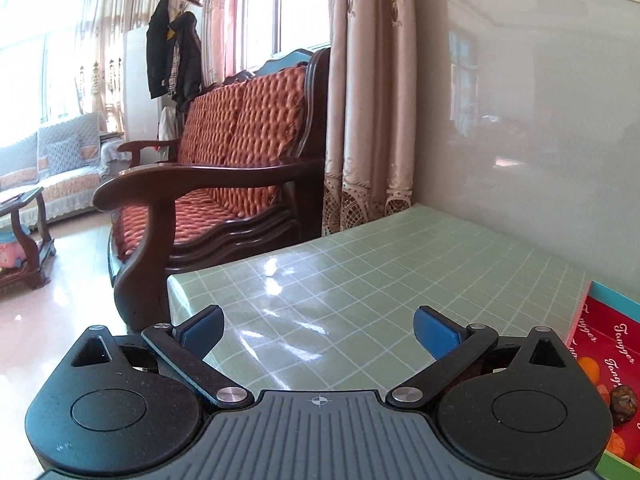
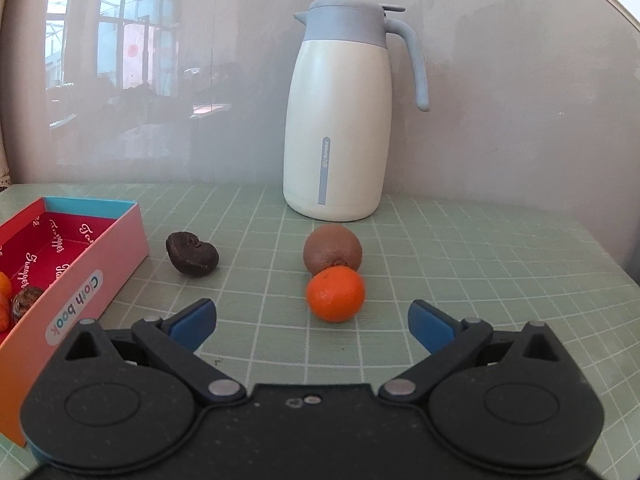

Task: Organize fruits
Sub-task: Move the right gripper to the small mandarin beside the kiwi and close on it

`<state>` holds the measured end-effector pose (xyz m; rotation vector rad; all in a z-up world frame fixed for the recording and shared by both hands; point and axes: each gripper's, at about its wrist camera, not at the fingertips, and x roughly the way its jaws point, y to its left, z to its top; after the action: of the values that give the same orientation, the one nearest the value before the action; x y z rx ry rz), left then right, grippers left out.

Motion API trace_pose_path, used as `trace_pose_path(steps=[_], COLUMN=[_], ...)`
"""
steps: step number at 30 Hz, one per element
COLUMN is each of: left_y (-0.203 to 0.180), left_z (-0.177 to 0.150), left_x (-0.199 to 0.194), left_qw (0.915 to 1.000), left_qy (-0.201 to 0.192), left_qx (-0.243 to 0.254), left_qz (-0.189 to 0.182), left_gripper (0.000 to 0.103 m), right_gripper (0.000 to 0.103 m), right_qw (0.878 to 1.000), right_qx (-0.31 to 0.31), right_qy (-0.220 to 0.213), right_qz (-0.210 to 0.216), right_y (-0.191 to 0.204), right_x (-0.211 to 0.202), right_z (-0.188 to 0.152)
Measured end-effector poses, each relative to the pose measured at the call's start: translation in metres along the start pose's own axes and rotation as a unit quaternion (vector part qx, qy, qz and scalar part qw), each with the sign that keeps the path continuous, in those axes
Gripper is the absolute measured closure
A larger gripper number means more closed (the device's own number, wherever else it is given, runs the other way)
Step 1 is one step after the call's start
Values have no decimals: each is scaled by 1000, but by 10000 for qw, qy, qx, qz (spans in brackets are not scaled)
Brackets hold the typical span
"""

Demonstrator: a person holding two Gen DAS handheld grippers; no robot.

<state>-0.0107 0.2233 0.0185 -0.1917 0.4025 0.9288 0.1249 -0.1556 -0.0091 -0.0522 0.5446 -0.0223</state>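
Note:
In the right wrist view an orange tangerine [image 2: 335, 294] lies on the green checked table, touching a brown kiwi [image 2: 333, 254] just behind it. A dark wrinkled fruit [image 2: 192, 259] lies to their left. A pink box with a red lining [image 2: 80, 264] at the left holds tangerines and a brown fruit [image 2: 25, 300]. My right gripper [image 2: 312, 326] is open and empty, just short of the tangerine. My left gripper [image 1: 318, 330] is open and empty over bare table; the box [image 1: 604, 360] shows at its right edge.
A white and blue thermos jug [image 2: 340, 120] stands behind the kiwi against the grey wall. In the left wrist view the table's left edge [image 1: 176, 284] drops off beside a wooden sofa with orange cushions [image 1: 224, 168].

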Motion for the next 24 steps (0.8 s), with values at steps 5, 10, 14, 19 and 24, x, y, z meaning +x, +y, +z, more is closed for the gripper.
trace_pose_path(steps=[5, 10, 14, 19, 24], left_y=[11, 19, 23, 23, 22], left_z=[-1, -2, -2, -1, -1], left_x=[-1, 2, 4, 6, 4], left_qw=[9998, 9997, 9995, 9995, 9995], left_qy=[-97, -117, -77, -33, -74], left_qx=[-107, -115, -198, -226, -227], left_qz=[98, 186, 229, 205, 192], left_gripper=[2, 1, 0, 0, 0], right_gripper=[11, 25, 54, 62, 62], right_qw=[9992, 9983, 9970, 9966, 9970], right_qx=[251, 327, 488, 519, 418], right_qy=[265, 479, 595, 582, 409], right_qz=[132, 34, 81, 282, 505], right_y=[-5, -12, -19, -18, -8], right_x=[22, 42, 51, 45, 28], right_z=[10, 15, 13, 8, 7])
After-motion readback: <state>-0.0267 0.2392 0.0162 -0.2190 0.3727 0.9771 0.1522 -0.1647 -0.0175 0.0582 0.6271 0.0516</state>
